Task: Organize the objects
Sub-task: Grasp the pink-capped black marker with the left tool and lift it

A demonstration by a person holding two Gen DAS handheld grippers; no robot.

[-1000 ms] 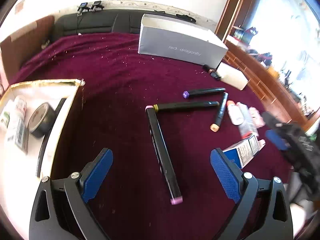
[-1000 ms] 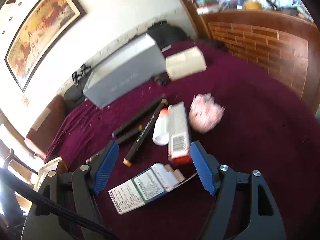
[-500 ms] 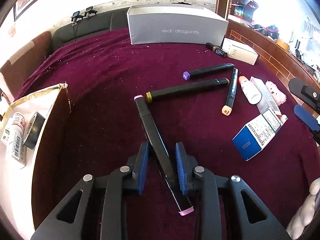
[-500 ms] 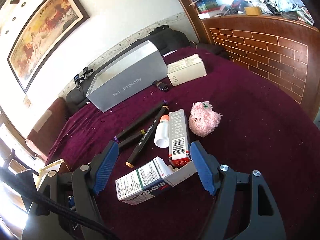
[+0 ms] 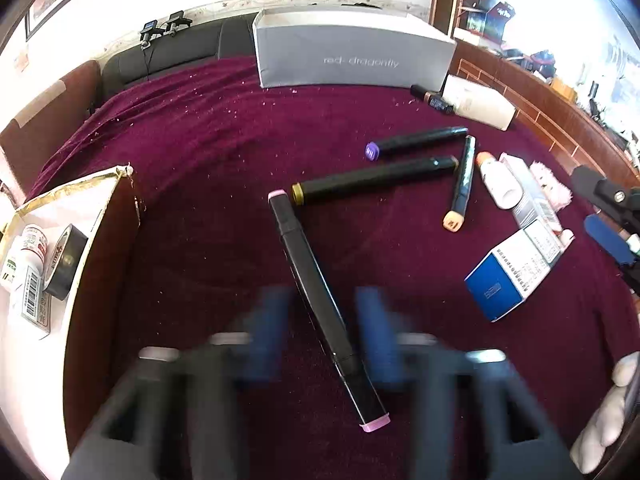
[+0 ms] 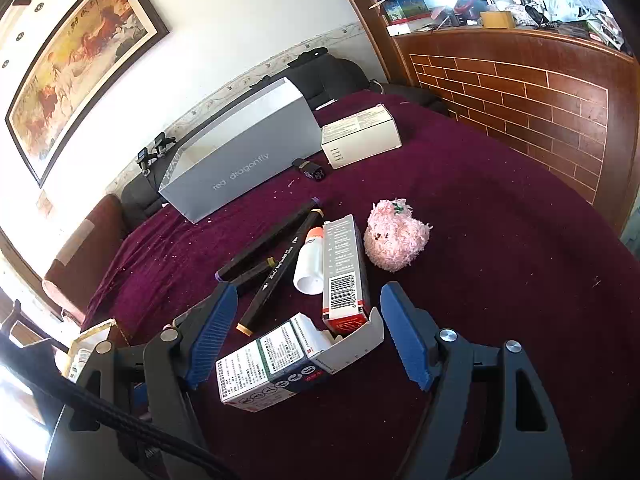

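Since a second ago my left gripper [image 5: 320,332] has come down from wide open and astride the pink-capped marker [image 5: 320,304]; its jaws are closing on the barrel, though blur hides whether the pads press yet. The marker lies on the maroon cloth [image 5: 208,168], its far cap just beside the gold-capped marker [image 5: 372,180].

Risk: I hold near the lower end, so the long far end may droop, swing and knock the neighbour.

My right gripper [image 6: 308,332] hangs apart astride the blue-and-white carton [image 6: 276,364], gripping nothing.
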